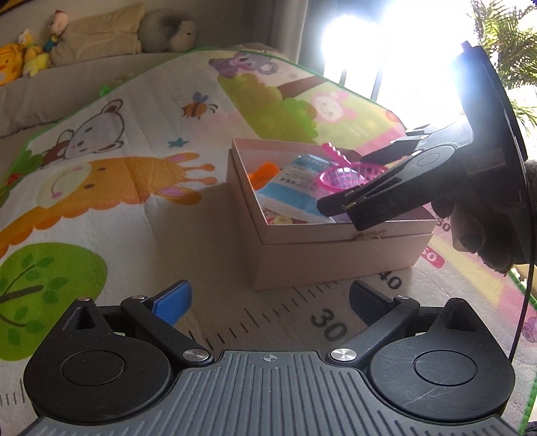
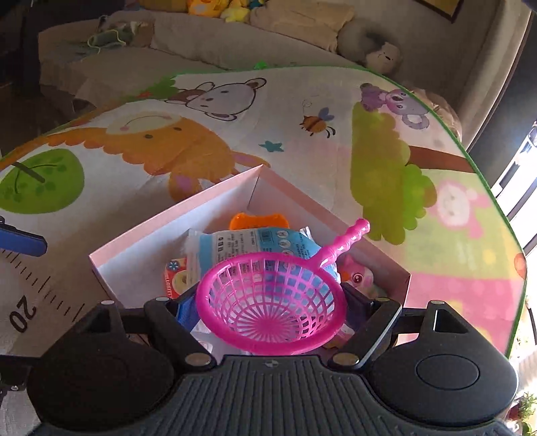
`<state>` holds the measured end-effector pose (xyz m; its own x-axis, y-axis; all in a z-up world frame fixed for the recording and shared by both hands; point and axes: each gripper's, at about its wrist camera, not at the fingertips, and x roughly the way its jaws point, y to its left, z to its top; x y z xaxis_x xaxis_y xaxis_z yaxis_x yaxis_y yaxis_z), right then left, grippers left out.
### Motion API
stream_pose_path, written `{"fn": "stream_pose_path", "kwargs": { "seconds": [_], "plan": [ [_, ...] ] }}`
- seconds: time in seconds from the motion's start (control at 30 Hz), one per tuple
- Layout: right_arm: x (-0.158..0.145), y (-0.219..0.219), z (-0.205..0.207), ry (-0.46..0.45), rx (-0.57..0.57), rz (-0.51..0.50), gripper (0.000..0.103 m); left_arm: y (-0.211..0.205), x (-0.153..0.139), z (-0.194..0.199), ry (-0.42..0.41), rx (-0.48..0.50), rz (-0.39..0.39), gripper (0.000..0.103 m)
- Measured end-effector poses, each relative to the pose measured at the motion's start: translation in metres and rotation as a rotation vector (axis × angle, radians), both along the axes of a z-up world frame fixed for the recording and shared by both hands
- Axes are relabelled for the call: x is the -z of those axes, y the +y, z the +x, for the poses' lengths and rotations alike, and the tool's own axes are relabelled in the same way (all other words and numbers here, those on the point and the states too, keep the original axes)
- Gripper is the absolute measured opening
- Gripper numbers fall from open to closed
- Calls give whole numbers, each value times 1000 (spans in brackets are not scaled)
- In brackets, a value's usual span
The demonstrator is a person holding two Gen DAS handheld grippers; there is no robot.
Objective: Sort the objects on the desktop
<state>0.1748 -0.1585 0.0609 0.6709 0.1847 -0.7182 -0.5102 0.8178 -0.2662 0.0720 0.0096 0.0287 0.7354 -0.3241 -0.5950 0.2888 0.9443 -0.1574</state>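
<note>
A pink cardboard box [image 1: 322,255] [image 2: 141,241] stands on a cartoon play mat. In it lie a blue-and-white packet [image 1: 295,187] [image 2: 235,244], an orange toy [image 1: 263,172] [image 2: 258,221], a small red pack [image 2: 174,278] and a pink toy [image 2: 357,276]. My right gripper [image 2: 272,302] [image 1: 339,209] is over the box, its jaws around the bowl of a pink plastic strainer [image 2: 275,302] [image 1: 342,174]. My left gripper [image 1: 268,302] is open and empty, low over the mat in front of the box.
The play mat [image 1: 100,187] [image 2: 453,268] has a printed ruler strip along its near side. A sofa with cushions and plush toys [image 1: 100,37] [image 2: 302,23] runs behind it. Bright window glare and a plant are at the left wrist view's right.
</note>
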Motion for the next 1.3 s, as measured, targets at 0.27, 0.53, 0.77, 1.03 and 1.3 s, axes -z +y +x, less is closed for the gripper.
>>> {"fn": "stream_pose_path", "kwargs": {
  "seconds": [0.27,0.53,0.77,1.03,1.3],
  "plan": [
    [-36,-44,15,21,172,236,98,2,10,4,33,9,-43,103],
    [-24,-11,70,145,278,268,68,3,5,0,15,16,-56,103],
    [-27,0,59,188,124,433,67,7,3,-2,17,18,-70,103],
    [-44,-27,16,39,226,286,75,9,3,0,22,9,-75,103],
    [-1,-27,4,80,200,174,33,-1,1,-5,27,20,-45,103]
  ]
}}
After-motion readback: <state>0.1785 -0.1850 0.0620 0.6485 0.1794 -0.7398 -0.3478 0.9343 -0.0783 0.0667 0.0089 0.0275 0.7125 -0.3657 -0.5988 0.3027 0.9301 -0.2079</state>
